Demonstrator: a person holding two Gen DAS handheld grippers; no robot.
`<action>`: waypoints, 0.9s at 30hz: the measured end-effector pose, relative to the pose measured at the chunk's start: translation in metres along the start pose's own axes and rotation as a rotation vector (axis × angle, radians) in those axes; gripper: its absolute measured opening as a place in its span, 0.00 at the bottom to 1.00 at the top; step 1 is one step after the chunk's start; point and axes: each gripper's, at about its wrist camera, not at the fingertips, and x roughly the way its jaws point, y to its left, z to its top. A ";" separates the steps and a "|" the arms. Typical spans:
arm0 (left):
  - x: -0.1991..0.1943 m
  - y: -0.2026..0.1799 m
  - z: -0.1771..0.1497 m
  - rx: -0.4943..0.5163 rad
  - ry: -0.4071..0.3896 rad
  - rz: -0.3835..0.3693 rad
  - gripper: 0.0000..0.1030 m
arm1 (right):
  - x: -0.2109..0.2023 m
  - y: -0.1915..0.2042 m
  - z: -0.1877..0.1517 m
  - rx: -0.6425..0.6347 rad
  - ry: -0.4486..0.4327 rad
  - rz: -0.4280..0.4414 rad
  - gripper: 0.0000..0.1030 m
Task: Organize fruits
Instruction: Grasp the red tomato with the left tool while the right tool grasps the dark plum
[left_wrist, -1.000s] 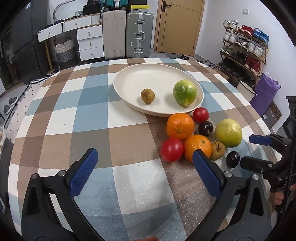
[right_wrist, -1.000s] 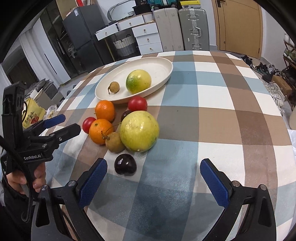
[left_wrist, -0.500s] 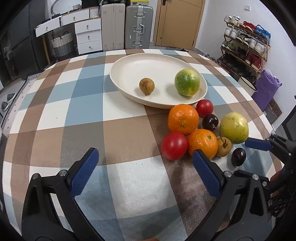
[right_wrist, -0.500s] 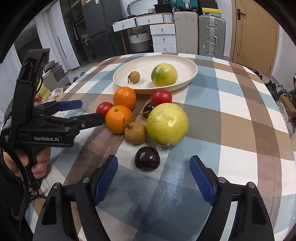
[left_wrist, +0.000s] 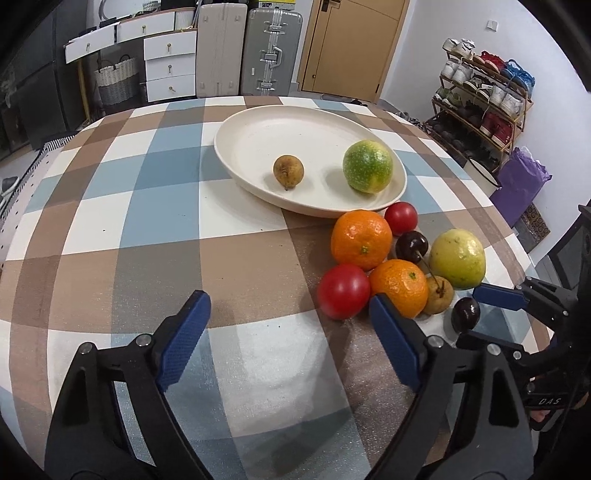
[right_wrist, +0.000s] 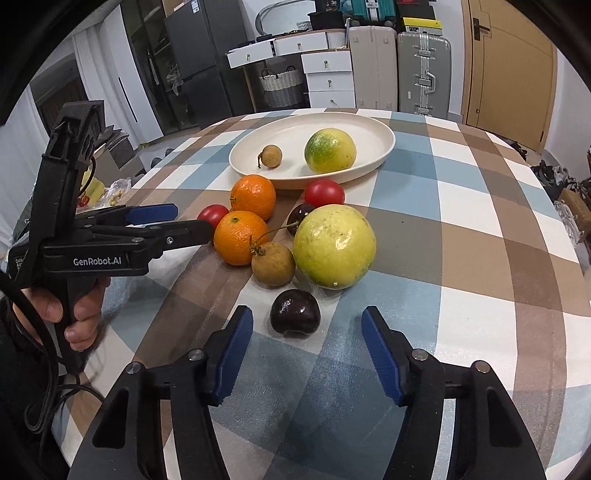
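Since a second ago both tools have been narrowing and have edged nearer the fruit pile. From the left wrist, the left tool (left_wrist: 288, 321) is unclenched over bare table (left_wrist: 110, 240), its jaws just closing on nothing; the red tomato (left_wrist: 343, 291) and orange (left_wrist: 400, 286) sit just beyond its right finger.

From the right wrist, the right tool (right_wrist: 306, 338) is released, jaws closing toward the glossy dark cherry (right_wrist: 294, 312), which lies just ahead of them and untouched. Round and slick, it could squirt away or nudge the longan (right_wrist: 273, 264). The plate (right_wrist: 384, 147) already holds two fruits.
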 end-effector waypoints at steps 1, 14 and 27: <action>0.001 0.000 0.000 -0.001 0.002 -0.003 0.82 | 0.000 0.000 0.000 -0.002 -0.001 0.002 0.61; 0.002 -0.005 0.001 -0.040 -0.002 -0.184 0.26 | 0.001 0.002 0.000 0.002 -0.012 0.035 0.47; -0.012 -0.004 -0.005 -0.054 -0.032 -0.156 0.25 | -0.002 0.007 0.001 -0.020 -0.027 0.048 0.26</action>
